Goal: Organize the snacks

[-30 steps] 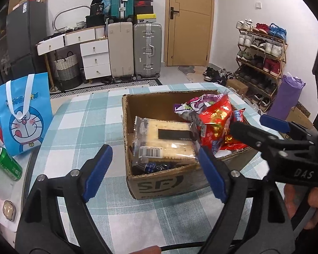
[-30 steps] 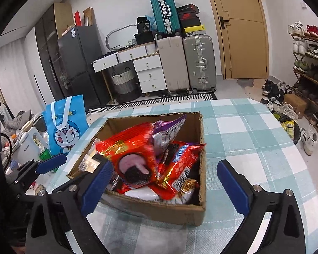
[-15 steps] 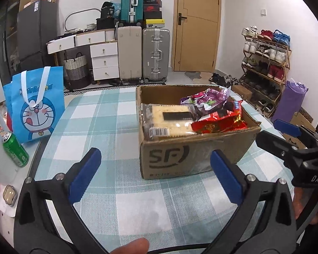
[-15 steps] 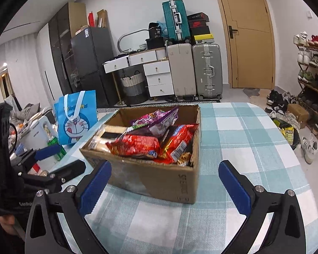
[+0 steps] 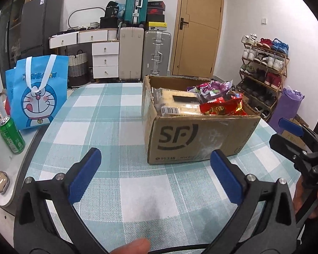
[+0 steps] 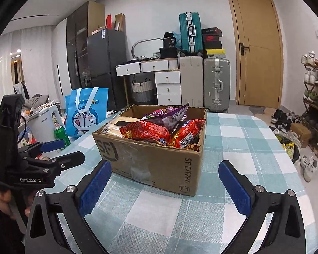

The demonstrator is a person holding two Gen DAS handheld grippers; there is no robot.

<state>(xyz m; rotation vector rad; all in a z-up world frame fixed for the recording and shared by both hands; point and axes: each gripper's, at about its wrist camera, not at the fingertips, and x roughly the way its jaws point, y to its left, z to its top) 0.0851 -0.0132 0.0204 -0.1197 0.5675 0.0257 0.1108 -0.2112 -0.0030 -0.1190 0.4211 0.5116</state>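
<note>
Now that both claws have backed off the cardboard box (image 5: 199, 135), left claw (image 5: 156, 175) and right claw (image 6: 163, 182) hang spread and empty, snacks (image 6: 159, 127) packed inside on the surface (image 5: 108, 122), so loading looks done.

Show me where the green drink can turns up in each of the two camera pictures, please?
Left wrist view: the green can stands at the far left edge, just below the blue cartoon bag.
Right wrist view: the green can stands left of centre, in front of the same bag.
Shared landmark: the cardboard box of snacks, to the right of the can in both.
</note>
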